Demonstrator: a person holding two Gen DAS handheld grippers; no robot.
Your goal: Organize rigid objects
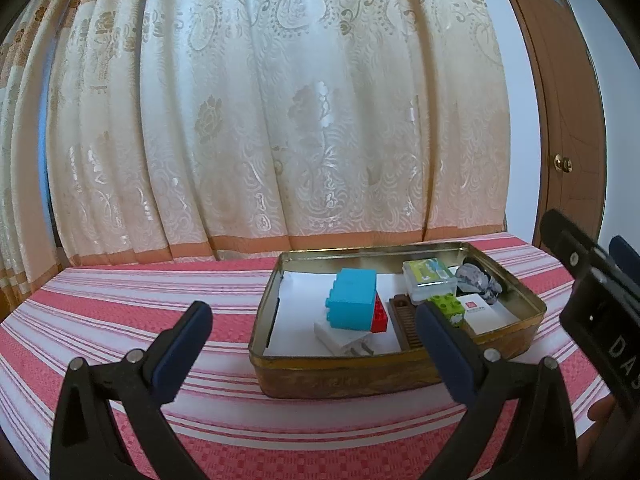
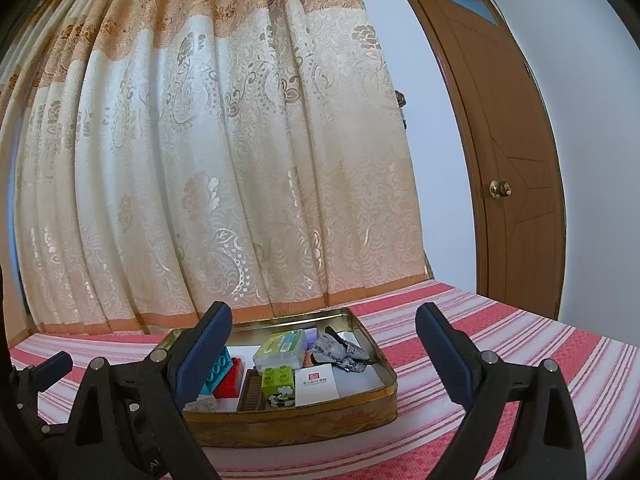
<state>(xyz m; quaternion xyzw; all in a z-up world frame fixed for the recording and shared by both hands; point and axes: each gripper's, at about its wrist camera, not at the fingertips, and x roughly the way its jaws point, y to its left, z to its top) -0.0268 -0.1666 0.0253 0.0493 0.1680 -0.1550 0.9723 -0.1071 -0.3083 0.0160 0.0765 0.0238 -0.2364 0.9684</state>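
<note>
A gold metal tin (image 1: 372, 376) (image 2: 304, 424) stands on the striped cloth. Inside lie a blue brick (image 1: 354, 298) (image 2: 218, 372) on a red brick (image 1: 379, 316) (image 2: 231, 380), a green brick (image 1: 448, 307) (image 2: 279, 385), a white charger plug (image 1: 340, 340), a brown comb (image 1: 406, 320) (image 2: 252, 394), a clear plastic box (image 1: 430, 278) (image 2: 280, 348), a white card box (image 1: 486, 314) (image 2: 316, 386) and a grey mottled stone (image 1: 478, 280) (image 2: 340, 354). My left gripper (image 1: 316, 316) stands open in front of the tin, empty. My right gripper (image 2: 324, 320) is open too, holding nothing.
A cream patterned curtain (image 1: 280, 120) hangs right behind the table. A brown door (image 2: 508, 160) with a brass knob stands at the right. The red and white striped cloth (image 1: 120, 300) lies bare left of the tin. The other gripper shows at each view's edge.
</note>
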